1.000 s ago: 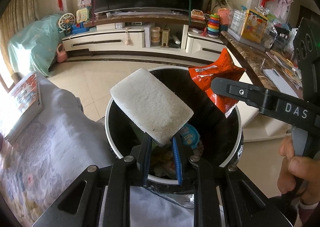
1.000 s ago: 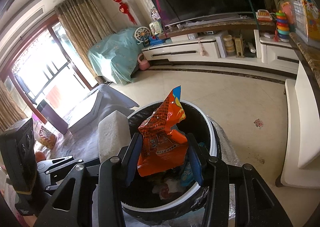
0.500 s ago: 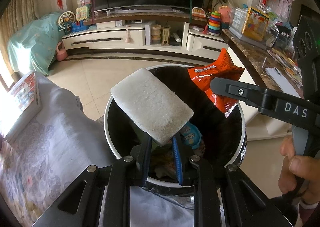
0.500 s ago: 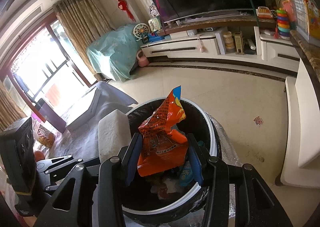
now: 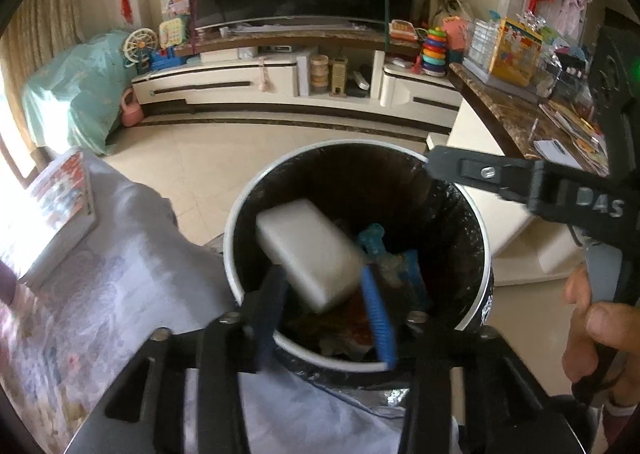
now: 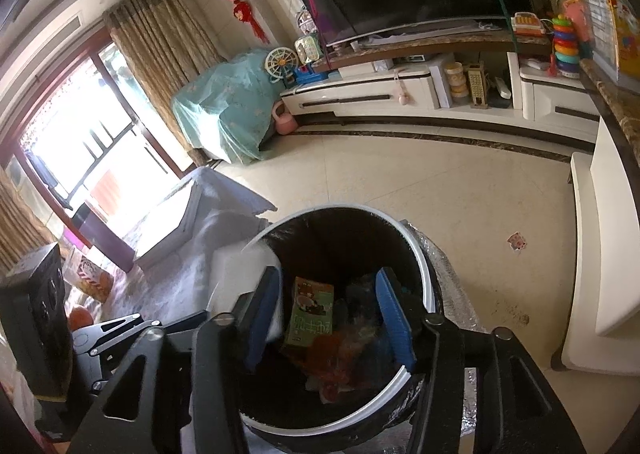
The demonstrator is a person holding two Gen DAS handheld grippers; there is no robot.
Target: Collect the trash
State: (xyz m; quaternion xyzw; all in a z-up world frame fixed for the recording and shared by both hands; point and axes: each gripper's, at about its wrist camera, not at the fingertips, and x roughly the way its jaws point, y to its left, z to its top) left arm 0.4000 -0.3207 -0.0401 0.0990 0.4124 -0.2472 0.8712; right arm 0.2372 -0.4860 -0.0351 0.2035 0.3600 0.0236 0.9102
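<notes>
Left wrist: "DAS" on right hand-held gripper [image 5: 520, 190]

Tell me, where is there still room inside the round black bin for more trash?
The far side of the round black bin shows bare dark liner below its white rim. The near side is crowded: white foam block, green carton and orange wrappers pile up there.

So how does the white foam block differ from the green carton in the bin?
The white foam block is plain, thick and blurred, seemingly dropping, while the green carton is printed, flatter and sharp. The foam block sits near the bin's left side, tilted across the rubbish; the green carton stands more upright among the wrappers. Both are rectangular and inside the black-lined bin.
</notes>
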